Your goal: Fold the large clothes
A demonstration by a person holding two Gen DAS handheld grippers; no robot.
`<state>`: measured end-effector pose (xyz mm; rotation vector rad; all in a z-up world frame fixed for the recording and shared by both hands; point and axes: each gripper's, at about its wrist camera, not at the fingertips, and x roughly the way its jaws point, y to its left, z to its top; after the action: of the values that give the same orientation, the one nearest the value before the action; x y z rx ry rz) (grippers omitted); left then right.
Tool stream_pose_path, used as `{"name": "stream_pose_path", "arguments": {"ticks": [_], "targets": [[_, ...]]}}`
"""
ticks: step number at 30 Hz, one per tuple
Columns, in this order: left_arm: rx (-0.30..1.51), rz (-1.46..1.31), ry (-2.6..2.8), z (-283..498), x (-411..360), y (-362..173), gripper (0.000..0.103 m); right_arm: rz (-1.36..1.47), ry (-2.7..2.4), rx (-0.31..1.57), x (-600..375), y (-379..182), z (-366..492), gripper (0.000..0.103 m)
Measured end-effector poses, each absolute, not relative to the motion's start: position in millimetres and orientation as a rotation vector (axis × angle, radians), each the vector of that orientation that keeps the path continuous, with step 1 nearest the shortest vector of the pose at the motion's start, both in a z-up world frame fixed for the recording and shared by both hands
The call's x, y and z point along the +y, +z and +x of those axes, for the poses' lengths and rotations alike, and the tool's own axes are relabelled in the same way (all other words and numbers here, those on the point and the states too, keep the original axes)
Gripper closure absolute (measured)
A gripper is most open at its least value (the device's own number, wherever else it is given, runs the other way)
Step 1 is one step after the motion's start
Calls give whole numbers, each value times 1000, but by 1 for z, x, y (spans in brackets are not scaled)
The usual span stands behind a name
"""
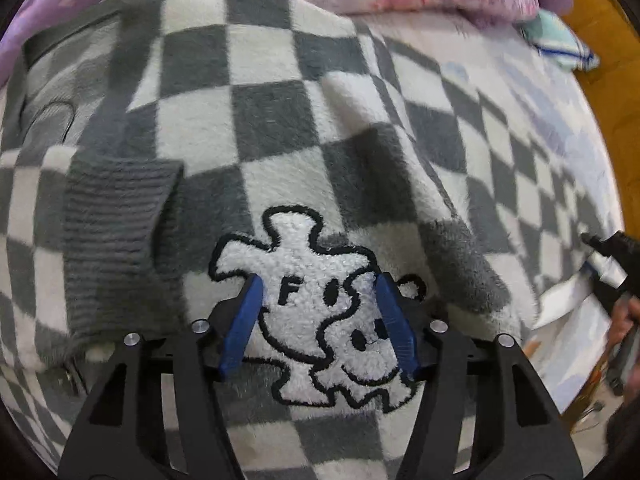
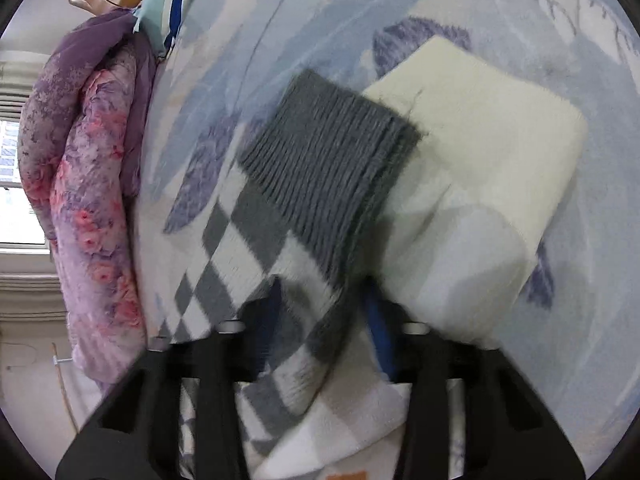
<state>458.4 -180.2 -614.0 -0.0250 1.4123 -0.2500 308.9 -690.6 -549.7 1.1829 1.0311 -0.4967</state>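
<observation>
A fluffy grey-and-white checked sweater [image 1: 280, 128] lies spread on the bed and fills the left wrist view. Its white puzzle-piece patch [image 1: 316, 320] sits right under my left gripper [image 1: 320, 284]. The blue pads [image 1: 244, 320] stand apart on either side of the patch, with nothing pinched. One grey ribbed cuff [image 1: 112, 232] lies folded onto the sweater at the left. In the blurred right wrist view, the other checked sleeve [image 2: 256, 248] runs between the pads of my right gripper [image 2: 324, 308], which is shut on it. That sleeve's ribbed cuff [image 2: 328, 160] sticks out ahead.
A cream folded cloth [image 2: 500, 140] lies on the blue leaf-print sheet [image 2: 360, 8] just beyond the cuff. A pink and purple floral quilt [image 2: 92, 200] is piled along the bed's side. A striped teal cloth [image 1: 560, 40] and a wooden bed frame [image 1: 600, 80] are at the far right. A hand [image 1: 624, 316] shows there.
</observation>
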Motion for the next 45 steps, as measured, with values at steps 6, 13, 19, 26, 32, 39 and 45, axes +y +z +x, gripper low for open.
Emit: {"name": "stream_pose_path", "arguments": {"ticks": [6, 13, 19, 26, 32, 39, 45], "targets": [[1416, -159, -322, 463, -163, -602, 42, 952, -494, 980, -666, -488, 315, 94], [1290, -378, -314, 448, -81, -541, 38, 702, -343, 813, -585, -385, 333, 94], [1221, -403, -128, 432, 35, -509, 37, 549, -46, 742, -451, -306, 364, 94], [1171, -471, 32, 410, 164, -487, 37, 415, 223, 812, -256, -286, 380, 94], [1160, -482, 89, 383, 240, -482, 33, 315, 306, 1087, -109, -373, 386, 93], [1199, -533, 113, 360, 287, -503, 33, 190, 302, 1335, -55, -482, 367, 74], [1202, -596, 87, 361, 285, -510, 32, 244, 449, 1298, -85, -447, 360, 39]]}}
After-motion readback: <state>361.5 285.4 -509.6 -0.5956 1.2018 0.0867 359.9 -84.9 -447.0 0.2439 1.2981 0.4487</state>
